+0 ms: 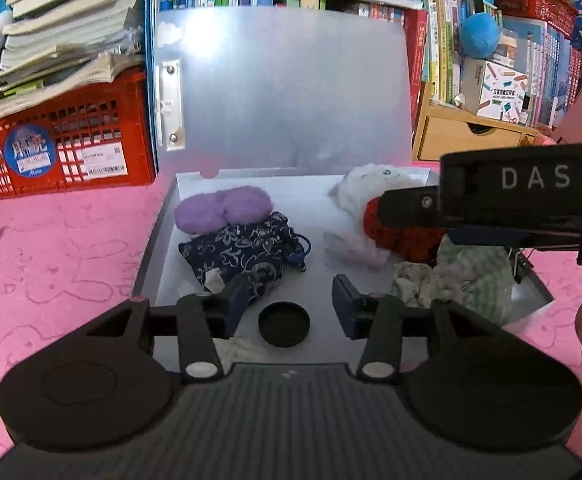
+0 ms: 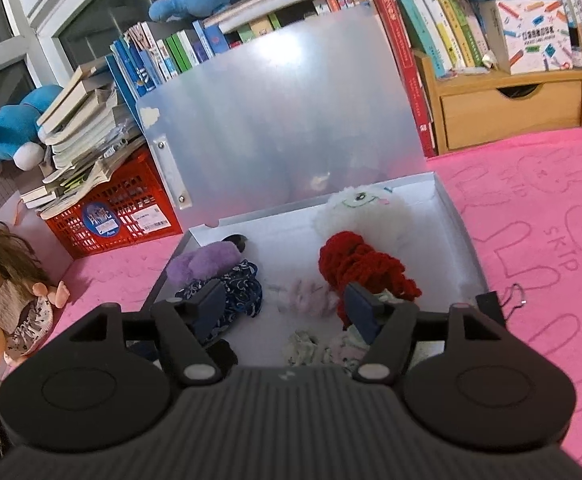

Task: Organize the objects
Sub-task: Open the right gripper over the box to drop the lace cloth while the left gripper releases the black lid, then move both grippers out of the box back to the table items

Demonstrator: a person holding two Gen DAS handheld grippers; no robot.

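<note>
Here both grippers hang over an open white box [image 1: 163, 240] that lies on a desk covered with a pink cloth [image 1: 63, 248], its frosted lid [image 1: 283, 92] standing up at the back. The left gripper [image 1: 285, 300] has its jaws partly apart and holds nothing; a small black round cap [image 1: 284, 324] lies on the box floor in the gap between them, apart from both pads. The dark blue floral pouch [image 1: 243, 252] sits just ahead of the left jaw, whose tip overlaps its near corner, though contact is hard to judge. A purple fluffy piece [image 1: 221, 208] lies beyond the pouch.

The right gripper [image 2: 287, 306] stands wider open, also empty. Between its jaws and slightly ahead lies a pale pink fluffy scrap [image 2: 307, 294]. The red knitted item [image 2: 363, 268] is just beyond the right jaw, with a white plush toy [image 2: 361, 210] behind it at the box's far wall. Crumpled pale cloth [image 2: 315, 350] lies under the jaws, near the body. Off to the left of the left jaw, a doll [image 2: 7, 292] sits on the cloth, and a red crate [image 2: 127, 208] of books stands beside the lid
</note>
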